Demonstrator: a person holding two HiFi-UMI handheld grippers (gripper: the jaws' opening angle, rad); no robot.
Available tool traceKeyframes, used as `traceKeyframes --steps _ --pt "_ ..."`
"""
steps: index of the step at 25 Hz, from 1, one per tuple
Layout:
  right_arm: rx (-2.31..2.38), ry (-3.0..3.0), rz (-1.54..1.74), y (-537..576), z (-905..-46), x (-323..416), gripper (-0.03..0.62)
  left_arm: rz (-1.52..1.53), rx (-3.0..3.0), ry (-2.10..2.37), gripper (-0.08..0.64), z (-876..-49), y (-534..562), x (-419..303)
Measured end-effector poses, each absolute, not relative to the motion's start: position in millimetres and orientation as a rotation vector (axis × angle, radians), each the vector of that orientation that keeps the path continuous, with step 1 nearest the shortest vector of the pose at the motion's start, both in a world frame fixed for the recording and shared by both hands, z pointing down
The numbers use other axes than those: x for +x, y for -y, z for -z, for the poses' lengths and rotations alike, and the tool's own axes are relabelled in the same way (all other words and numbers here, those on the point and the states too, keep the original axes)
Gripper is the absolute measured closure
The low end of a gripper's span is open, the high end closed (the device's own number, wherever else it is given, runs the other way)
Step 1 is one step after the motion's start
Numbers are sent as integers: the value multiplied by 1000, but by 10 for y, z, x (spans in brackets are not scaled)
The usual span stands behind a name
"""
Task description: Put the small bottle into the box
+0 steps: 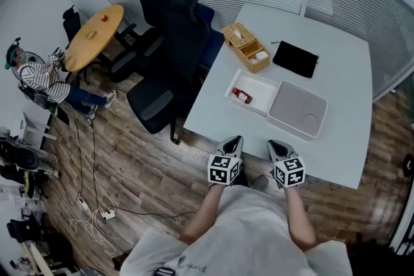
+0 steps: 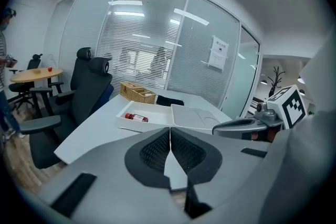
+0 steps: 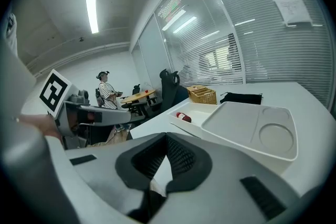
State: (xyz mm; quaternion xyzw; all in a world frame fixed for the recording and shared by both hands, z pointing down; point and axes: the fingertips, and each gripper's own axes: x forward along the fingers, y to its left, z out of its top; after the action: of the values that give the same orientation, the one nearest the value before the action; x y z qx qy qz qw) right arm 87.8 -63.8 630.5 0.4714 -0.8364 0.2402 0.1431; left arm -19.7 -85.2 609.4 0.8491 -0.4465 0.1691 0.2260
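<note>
Small bottle [image 1: 242, 96] lies inside box [image 1: 264, 88], mid-frame. Left claw [image 1: 234, 140] and right claw [image 1: 274, 145] both clenched, empty, lower centre at tabletop [image 1: 336, 68] edge, well apart from it.

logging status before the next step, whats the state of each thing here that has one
small bottle, lying on its side inside the box
box, open, its lid laid out flat beside it
wicker basket, upright, top open
black pouch, lying flat
left gripper, jaws shut, nothing between them
right gripper, jaws shut, nothing between them
</note>
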Motion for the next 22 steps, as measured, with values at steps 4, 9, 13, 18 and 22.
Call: traceKeyframes --steps 4,9,13,18,22 --pt "1357 2413 -695 614 -6314 885 574 -475 2330 1239 531 -6111 848 -217" --pt "1371 2409 -695 612 -6319 930 574 -476 2336 1241 531 -6104 859 -202" --pt "1382 2403 -696 591 -6328 968 574 -479 2342 1232 531 -6116 842 -165" --pt "1399 2387 -705 586 -6360 1021 574 -487 2348 1222 531 -6137 836 -146" --pt "1412 2389 -708 580 -6335 1044 574 -484 2348 1221 531 -6127 842 -139"
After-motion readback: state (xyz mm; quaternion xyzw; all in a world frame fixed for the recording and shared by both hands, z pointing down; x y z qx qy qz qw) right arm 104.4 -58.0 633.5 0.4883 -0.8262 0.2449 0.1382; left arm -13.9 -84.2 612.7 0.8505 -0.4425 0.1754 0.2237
